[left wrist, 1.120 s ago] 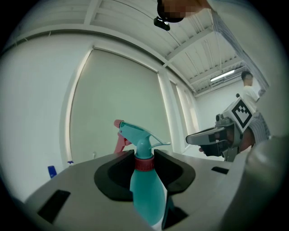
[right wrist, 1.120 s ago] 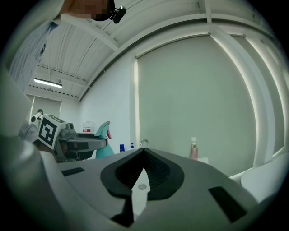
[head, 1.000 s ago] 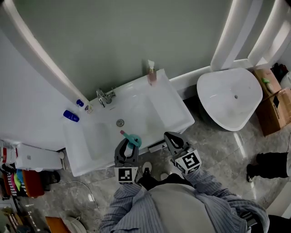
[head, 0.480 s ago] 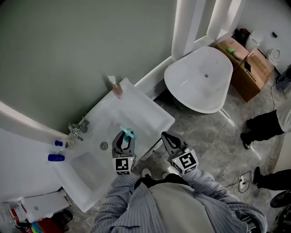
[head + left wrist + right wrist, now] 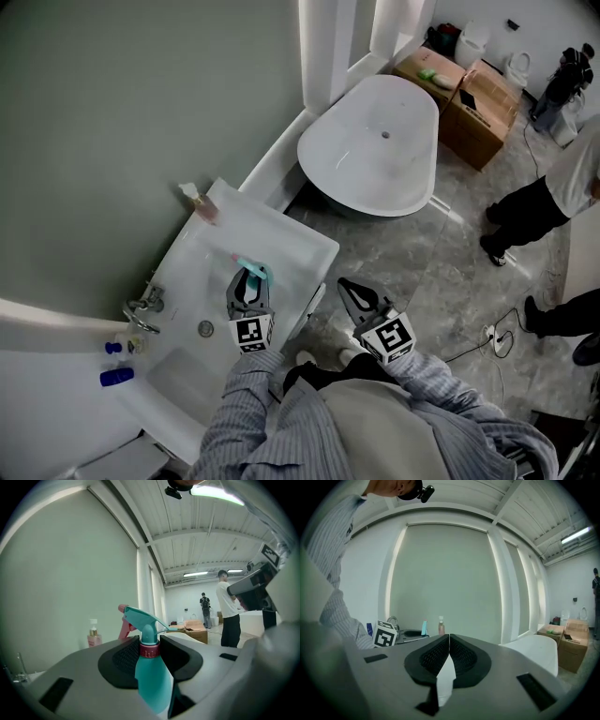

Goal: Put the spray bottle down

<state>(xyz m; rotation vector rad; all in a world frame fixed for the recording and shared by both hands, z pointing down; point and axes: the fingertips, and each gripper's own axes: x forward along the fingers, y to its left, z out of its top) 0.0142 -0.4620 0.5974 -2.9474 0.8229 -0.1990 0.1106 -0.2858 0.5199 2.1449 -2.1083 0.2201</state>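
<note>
The spray bottle [image 5: 151,677] is teal with a teal trigger head, a pink nozzle tip and a dark red collar at its neck. It stands upright over the white counter [image 5: 286,242], at 5 o'clock from the pink soap bottle [image 5: 204,208]. The left tongs [image 5: 149,649] are clamped on its neck. In the head view they point roughly level toward 12 o'clock, with a striped sleeve [image 5: 248,403] behind them. The right tongs [image 5: 449,641], at 3 o'clock of the left, are closed pad to pad and empty, just past the counter's edge.
</note>
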